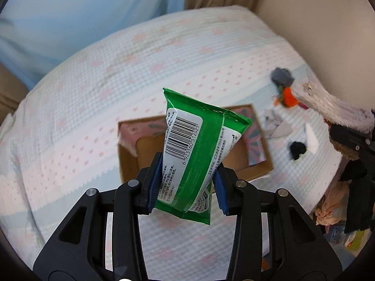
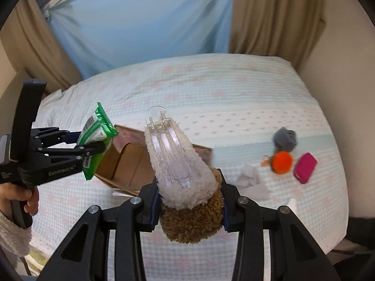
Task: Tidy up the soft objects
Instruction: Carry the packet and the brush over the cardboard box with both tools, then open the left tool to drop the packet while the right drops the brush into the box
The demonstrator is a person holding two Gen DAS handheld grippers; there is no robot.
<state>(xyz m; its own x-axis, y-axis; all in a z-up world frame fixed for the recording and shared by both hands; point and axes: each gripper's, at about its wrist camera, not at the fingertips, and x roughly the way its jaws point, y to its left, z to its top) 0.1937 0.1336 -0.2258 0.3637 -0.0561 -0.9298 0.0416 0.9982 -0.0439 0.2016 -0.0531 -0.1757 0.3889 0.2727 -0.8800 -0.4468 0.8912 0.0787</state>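
Note:
My left gripper is shut on a green wet-wipes pack and holds it above an open cardboard box on the bed. The pack and left gripper also show in the right wrist view, left of the box. My right gripper is shut on a fluffy white and brown slipper with a clear plastic insert, held just right of the box. The slipper also shows at the right edge of the left wrist view.
On the bed right of the box lie a grey soft item, an orange pom-pom toy, a pink pouch, crumpled white paper and a black item. Blue and tan curtains hang behind. A wall bounds the right side.

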